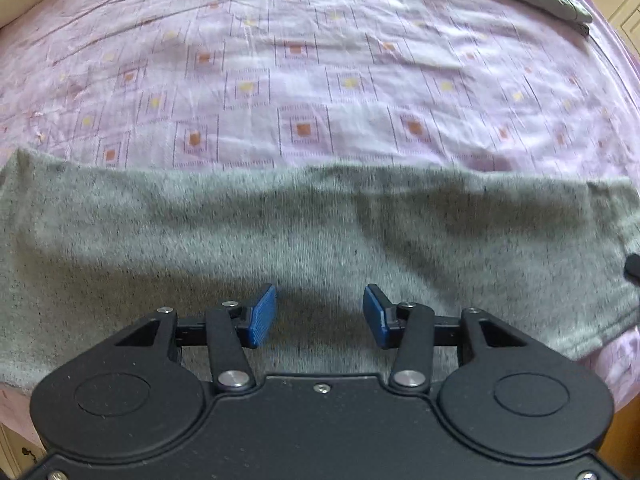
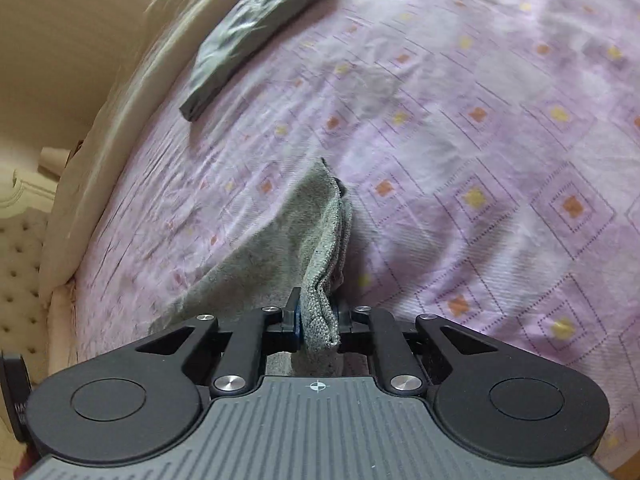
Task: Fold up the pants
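Right gripper [image 2: 318,320] pinching pants [image 2: 320,240] edge, bedsheet [image 2: 480,120] beyond

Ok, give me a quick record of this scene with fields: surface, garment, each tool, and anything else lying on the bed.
surface: bed with a pink patterned sheet
garment: grey pants spread flat across the near edge
left tool: open, above the pants, nothing between its pads
right tool: shut on a bunched end of the pants, lifted off the sheet
other: folded dark garment near the far edge

Pink patterned bedsheet [image 1: 320,60]; dark folded garment [image 2: 248,40] near cream headboard [image 2: 60,60].
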